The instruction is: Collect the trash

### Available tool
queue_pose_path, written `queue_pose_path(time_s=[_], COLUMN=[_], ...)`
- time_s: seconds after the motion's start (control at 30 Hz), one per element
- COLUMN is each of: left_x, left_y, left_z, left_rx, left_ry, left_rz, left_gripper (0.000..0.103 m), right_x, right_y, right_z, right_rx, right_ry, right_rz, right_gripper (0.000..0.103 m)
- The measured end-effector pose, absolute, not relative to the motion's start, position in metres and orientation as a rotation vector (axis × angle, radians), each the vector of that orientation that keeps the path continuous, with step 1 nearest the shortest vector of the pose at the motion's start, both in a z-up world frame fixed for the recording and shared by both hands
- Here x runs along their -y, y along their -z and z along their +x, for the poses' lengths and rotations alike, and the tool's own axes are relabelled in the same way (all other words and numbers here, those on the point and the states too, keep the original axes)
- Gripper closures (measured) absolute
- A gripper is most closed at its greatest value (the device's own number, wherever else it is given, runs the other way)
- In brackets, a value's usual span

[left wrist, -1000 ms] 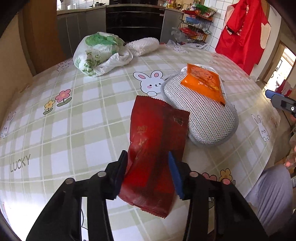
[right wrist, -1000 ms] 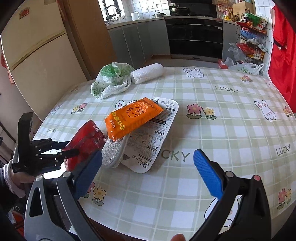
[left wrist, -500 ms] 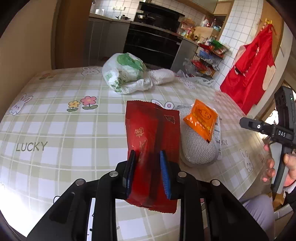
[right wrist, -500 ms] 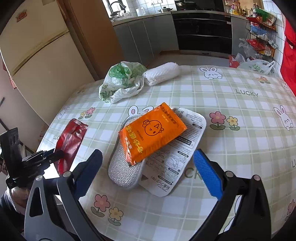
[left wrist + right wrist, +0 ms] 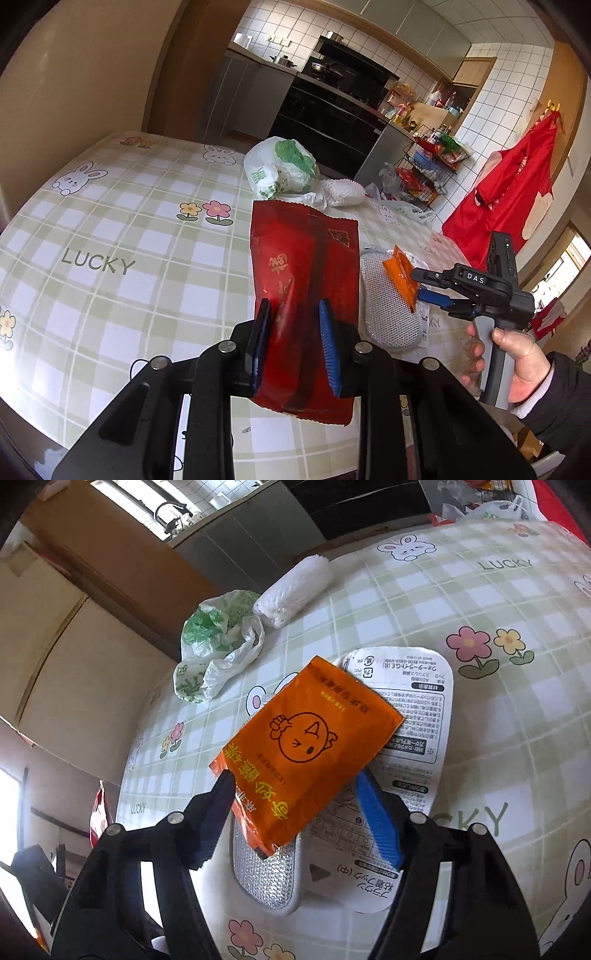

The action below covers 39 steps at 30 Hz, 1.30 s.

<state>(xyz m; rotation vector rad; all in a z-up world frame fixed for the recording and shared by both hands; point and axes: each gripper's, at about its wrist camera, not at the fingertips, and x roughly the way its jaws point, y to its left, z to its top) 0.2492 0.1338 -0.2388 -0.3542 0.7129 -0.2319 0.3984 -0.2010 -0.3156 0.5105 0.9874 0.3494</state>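
My left gripper (image 5: 294, 314) is shut on a red snack packet (image 5: 306, 266) and holds it lifted above the table. The packet also shows small at the left edge of the right wrist view (image 5: 99, 818). My right gripper (image 5: 295, 786) is open, its fingers on either side of the near end of an orange packet (image 5: 306, 749). The orange packet lies on a silver mesh pad (image 5: 264, 871) and a white printed card (image 5: 410, 738). In the left wrist view the right gripper (image 5: 424, 286) reaches the orange packet (image 5: 400, 275) from the right.
A white and green plastic bag (image 5: 282, 170) and a white foam roll (image 5: 341, 192) lie at the far side of the checked tablecloth (image 5: 122, 236). A kitchen counter, a wire rack and a red apron stand beyond the table.
My left gripper closed on the red packet and lifted it off the table. My right gripper moved forward and down until its fingers straddle the orange packet.
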Motion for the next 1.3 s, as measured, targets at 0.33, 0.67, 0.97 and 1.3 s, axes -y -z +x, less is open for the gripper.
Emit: queue_pose_path(time_s=[0.33, 0.67, 0.97, 1.3], left_x=[-0.133, -0.132, -0.125, -0.122], left_y=[0.245, 0.239, 0.227, 0.228], left_z=[0.246, 0.241, 0.234, 0.232], left_rx=[-0.719, -0.715, -0.699, -0.708], left_ry=[0.218, 0.213, 0.229, 0.245], left_rz=[-0.347, -0.326, -0.314, -0.311], left_gripper=[0.077, 0.077, 0.077, 0.077], right_x=[0.192, 0.174, 0.176, 0.189], right_y=[0.321, 0.304, 0.281, 0.284], right_z=[0.414, 0.405, 0.391, 0.39], right_rx=[-0.986, -0.937, -0.885, -0.895], right_ry=[-0.268, -0.281, -0.284, -0.284], right_rz=[0.537, 0.429, 0.321, 0.287], right_gripper=[0.053, 0.076, 0.08, 0.098])
